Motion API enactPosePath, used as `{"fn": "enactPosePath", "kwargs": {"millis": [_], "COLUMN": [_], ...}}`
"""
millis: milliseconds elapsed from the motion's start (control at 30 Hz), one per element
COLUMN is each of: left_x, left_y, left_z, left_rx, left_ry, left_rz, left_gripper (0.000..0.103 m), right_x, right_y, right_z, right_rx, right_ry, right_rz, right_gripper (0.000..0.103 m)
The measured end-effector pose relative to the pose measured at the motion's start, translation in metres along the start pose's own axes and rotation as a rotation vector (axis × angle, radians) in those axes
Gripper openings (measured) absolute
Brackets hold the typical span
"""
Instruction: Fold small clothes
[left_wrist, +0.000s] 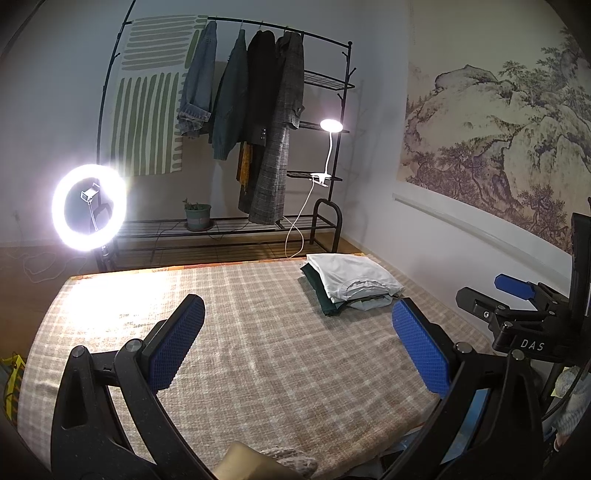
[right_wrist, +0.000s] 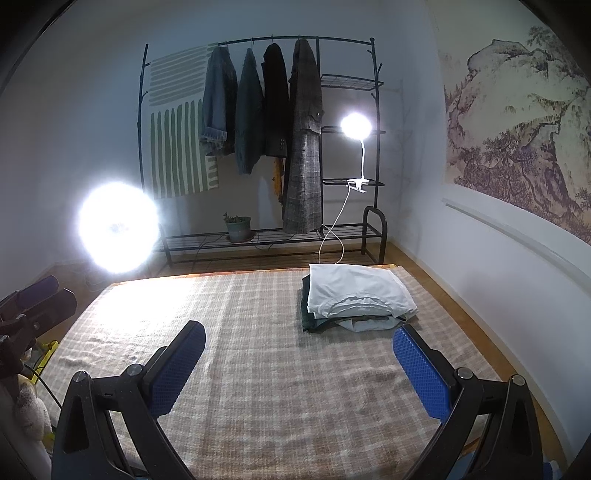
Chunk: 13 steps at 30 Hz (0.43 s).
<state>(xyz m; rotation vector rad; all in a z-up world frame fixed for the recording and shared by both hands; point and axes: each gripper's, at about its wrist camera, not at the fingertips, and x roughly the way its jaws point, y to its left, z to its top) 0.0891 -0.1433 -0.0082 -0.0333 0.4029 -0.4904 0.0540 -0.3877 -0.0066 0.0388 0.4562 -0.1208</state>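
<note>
We hold both grippers above the plaid table cover with nothing in them. The left gripper has its blue pads spread wide, and only bare cloth shows between them. The right gripper is spread just as wide and equally empty; from the left wrist view it appears off beyond the right finger, near the wall side.

The folded stack lies ahead of the right gripper, just past the tip of its right finger and toward the far edge of the table. A white shirt sits on top with its collar turned toward us, a dark green piece shows underneath on the side nearer the left finger, and a pale layer peeks out at the near edge (we cannot tell how many garments are in there). We judge the pile was parked in that far corner to keep the broad middle free as folding space.

No unfolded garment shows between or ahead of the fingers, so we take it that either the folding is finished or the next piece must come from outside these views.
</note>
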Motion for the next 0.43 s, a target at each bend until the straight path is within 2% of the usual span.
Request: {"fn": "enactPosePath", "kwargs": {"millis": [433], "left_x": [0.0033], "left_y": [0.0088], "left_z": [-0.0031], "left_rx": [0.03], "left_ry": [-0.012], "left_rz": [0.005], "left_gripper": [0.103], "right_x": [0.005], "right_y": [0.0007], "right_z": [-0.0068], "right_rx": [0.007], "right_ry": [0.02], "right_rz": [0.006], "right_gripper": [0.103]}}
